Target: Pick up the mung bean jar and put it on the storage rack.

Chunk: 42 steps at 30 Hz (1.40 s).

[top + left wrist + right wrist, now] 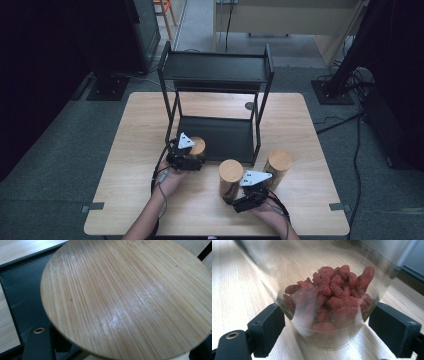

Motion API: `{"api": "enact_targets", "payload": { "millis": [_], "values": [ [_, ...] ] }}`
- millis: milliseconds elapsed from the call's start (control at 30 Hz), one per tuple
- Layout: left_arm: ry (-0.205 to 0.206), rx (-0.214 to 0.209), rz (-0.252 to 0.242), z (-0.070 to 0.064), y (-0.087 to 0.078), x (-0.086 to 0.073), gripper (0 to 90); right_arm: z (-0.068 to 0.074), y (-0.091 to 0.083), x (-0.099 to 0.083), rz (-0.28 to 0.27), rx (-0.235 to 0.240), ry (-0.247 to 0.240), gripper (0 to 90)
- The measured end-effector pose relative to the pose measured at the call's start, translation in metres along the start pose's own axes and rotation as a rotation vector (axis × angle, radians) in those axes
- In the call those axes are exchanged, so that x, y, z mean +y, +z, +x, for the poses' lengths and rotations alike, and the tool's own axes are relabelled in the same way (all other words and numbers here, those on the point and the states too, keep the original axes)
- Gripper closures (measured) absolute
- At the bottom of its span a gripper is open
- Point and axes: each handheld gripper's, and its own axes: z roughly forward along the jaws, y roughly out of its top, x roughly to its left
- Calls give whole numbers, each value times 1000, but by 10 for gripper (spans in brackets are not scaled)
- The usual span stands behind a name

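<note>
High view: the left gripper [186,156] grips a bamboo-lidded jar [197,146] at the front edge of the black rack [215,75]; the right gripper [248,192] is at a second jar [230,176] on the surface [300,130]. Left gripper view: bamboo lid [130,297] above the rack tray; jaw contact cannot be told. Right gripper view: jaws bracket the glass jar holding red berries [329,295], pads touching its wall

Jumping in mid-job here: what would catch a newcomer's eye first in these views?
Three jars with round bamboo lids stand near the front of the wooden table: the left jar at the edge of the black two-tier rack, the middle jar and the right jar beside it. The left tool sits at the left jar. In the right gripper view, the right tool brackets a clear jar of red dried berries.
</note>
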Motion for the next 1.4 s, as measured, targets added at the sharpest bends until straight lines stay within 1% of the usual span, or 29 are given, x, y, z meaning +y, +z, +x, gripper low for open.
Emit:
{"api": "enact_targets", "payload": {
  "millis": [100, 233, 500, 733, 1100, 1167, 1400],
  "values": [
    [4, 3, 3, -1, 3, 3, 256, 0, 0, 0, 1, 1, 2, 136],
    [-8, -1, 0, 1, 6, 7, 256, 0, 0, 0, 1, 2, 2, 136],
    [-12, 26, 11, 3, 12, 11, 256, 0, 0, 0, 1, 4, 2, 136],
    [-31, 33, 8, 8, 18, 13, 256, 0, 0, 0, 5, 12, 7, 136],
    [-33, 63, 21, 13, 27, 17, 256, 0, 0, 0, 5, 15, 8, 135],
    [-43, 63, 20, 15, 29, 17, 256, 0, 0, 0, 5, 16, 9, 135],
    [-42, 71, 31, 16, 36, 19, 256, -1, 0, 0, 6, 16, 6, 135]
  ]
}}
